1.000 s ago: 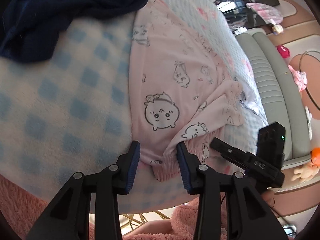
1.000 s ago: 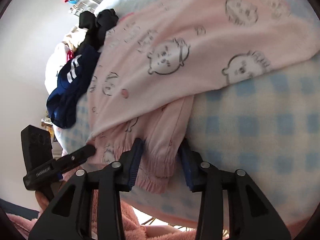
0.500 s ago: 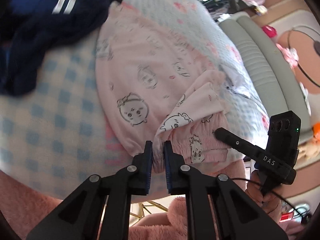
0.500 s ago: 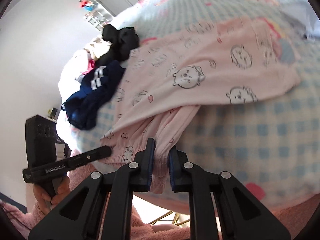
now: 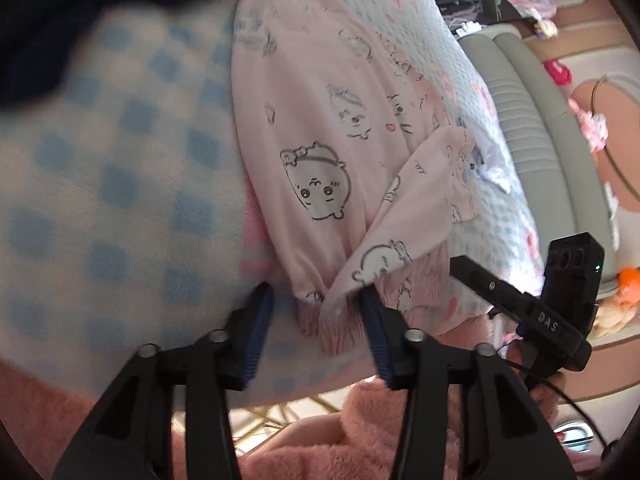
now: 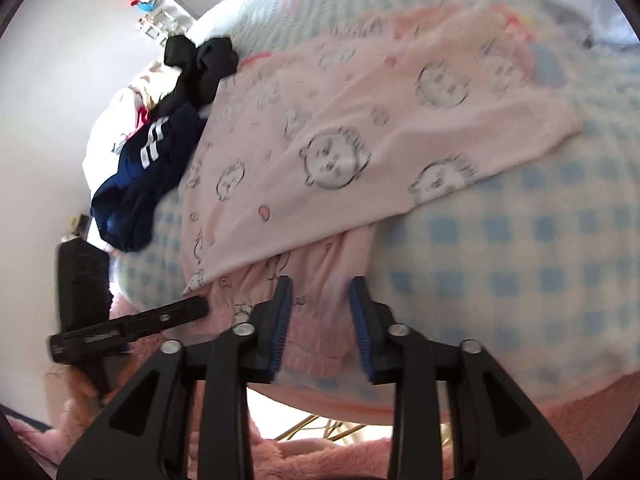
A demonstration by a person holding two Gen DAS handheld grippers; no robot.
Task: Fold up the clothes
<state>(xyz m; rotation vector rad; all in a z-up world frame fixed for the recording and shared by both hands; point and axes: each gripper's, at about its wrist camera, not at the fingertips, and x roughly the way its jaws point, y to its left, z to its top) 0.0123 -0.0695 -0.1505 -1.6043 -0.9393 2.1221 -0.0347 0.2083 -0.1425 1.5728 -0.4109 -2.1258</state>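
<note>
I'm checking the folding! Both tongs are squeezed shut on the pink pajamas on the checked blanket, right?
Not quite. Both tongs are open around the pink pajamas cuffs on the checked blanket. The left tongs show it in the left wrist view, the right tongs in the right wrist view.

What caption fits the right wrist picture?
Open right gripper straddles the cuff of pink cartoon pajamas on a blue checked blanket.

The navy garment (image 5: pixel 100 8) is blurred and cut off by the left wrist view's top edge.
</note>
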